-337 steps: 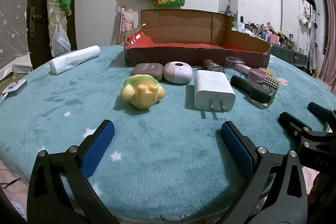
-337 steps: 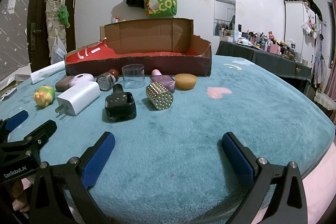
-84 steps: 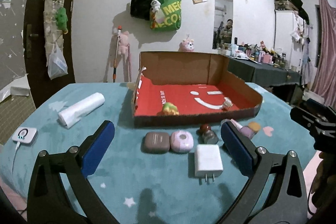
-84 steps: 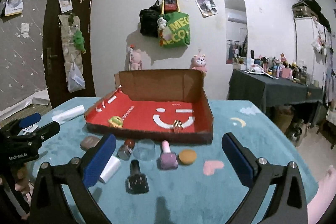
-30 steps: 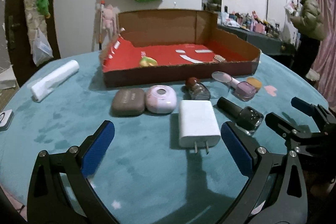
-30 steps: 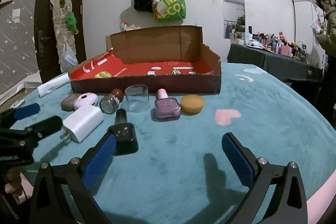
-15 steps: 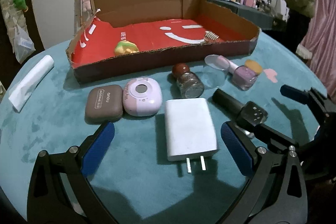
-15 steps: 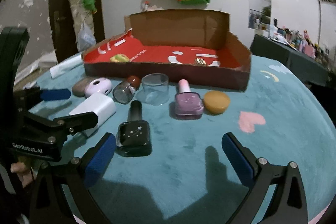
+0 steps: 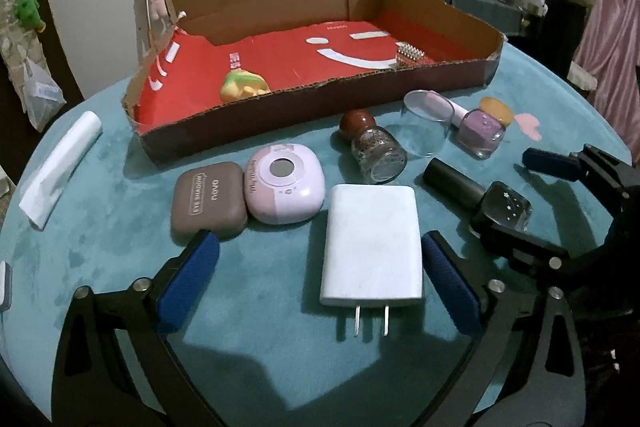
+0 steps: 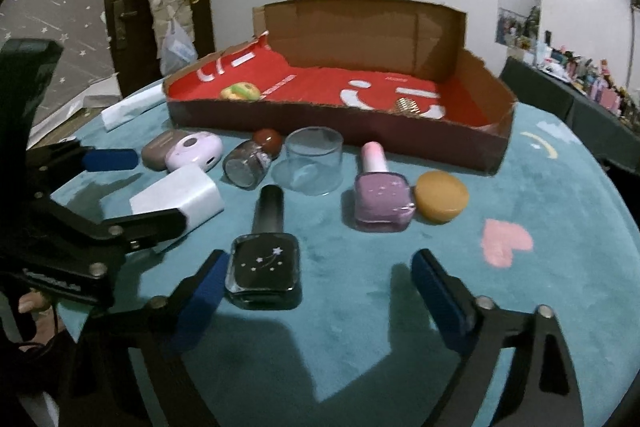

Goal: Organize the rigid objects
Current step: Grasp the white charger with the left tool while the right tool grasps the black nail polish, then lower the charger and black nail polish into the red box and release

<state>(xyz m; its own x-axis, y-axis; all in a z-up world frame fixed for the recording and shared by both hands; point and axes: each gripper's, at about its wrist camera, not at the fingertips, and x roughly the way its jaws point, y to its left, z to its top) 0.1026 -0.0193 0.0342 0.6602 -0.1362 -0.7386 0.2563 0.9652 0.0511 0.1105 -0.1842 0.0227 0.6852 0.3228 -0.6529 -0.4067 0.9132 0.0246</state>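
In the left wrist view my left gripper straddles a white charger. Its jaws are closing, and the pads stand clear of the charger's sides. My right gripper hangs over the teal cloth, jaws closing, with a black nail polish bottle lying beside its left finger, apart from the pad. Behind them stands a cardboard box with a red floor. It holds a yellow-green toy and a studded gold piece.
In front of the box lie a brown eye-shadow case, a pink round device, a small jar, a clear cup, a purple polish bottle and an orange disc. A white roll lies left. A person stands far right.
Both grippers have tilted down and come closer to the row of objects. Their jaws have narrowed a little. The toy and the studded piece, once on the cloth, lie in the box.
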